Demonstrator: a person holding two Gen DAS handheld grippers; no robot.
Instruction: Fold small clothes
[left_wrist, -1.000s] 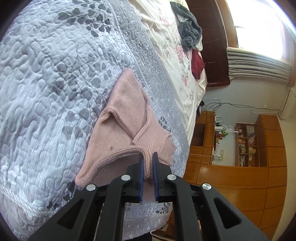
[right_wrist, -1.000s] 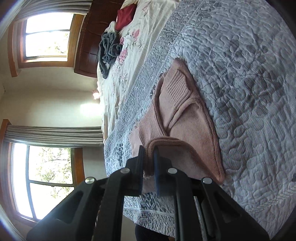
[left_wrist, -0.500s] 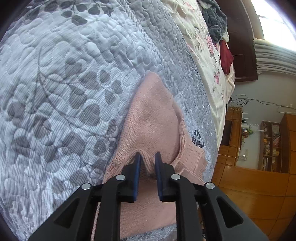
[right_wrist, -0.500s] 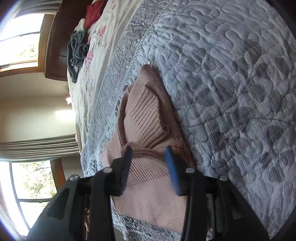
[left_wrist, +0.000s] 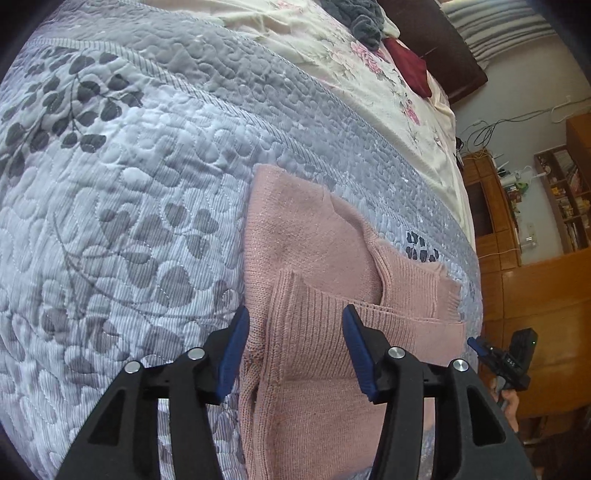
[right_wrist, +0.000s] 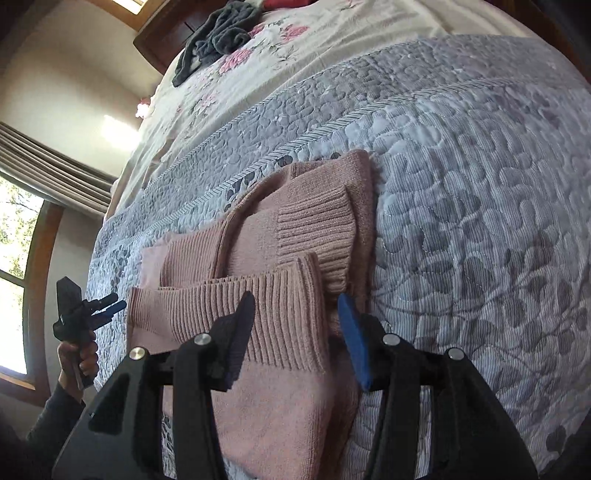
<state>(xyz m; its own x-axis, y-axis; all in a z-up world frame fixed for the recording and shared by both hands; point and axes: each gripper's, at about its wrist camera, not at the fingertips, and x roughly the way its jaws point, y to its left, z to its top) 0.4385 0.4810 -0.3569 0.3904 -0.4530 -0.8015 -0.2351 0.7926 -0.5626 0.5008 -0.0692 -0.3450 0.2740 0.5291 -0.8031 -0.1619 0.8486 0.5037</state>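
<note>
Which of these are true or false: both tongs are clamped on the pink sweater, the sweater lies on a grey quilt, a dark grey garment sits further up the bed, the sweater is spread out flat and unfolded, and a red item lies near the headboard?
1. Both tongs are clamped on the pink sweater. False: the left tongs and right tongs are open, above the fabric.
2. The sweater lies on a grey quilt. True.
3. A dark grey garment sits further up the bed. True.
4. The sweater is spread out flat and unfolded. False: it is folded, with ribbed edges layered on top.
5. A red item lies near the headboard. True.
</note>
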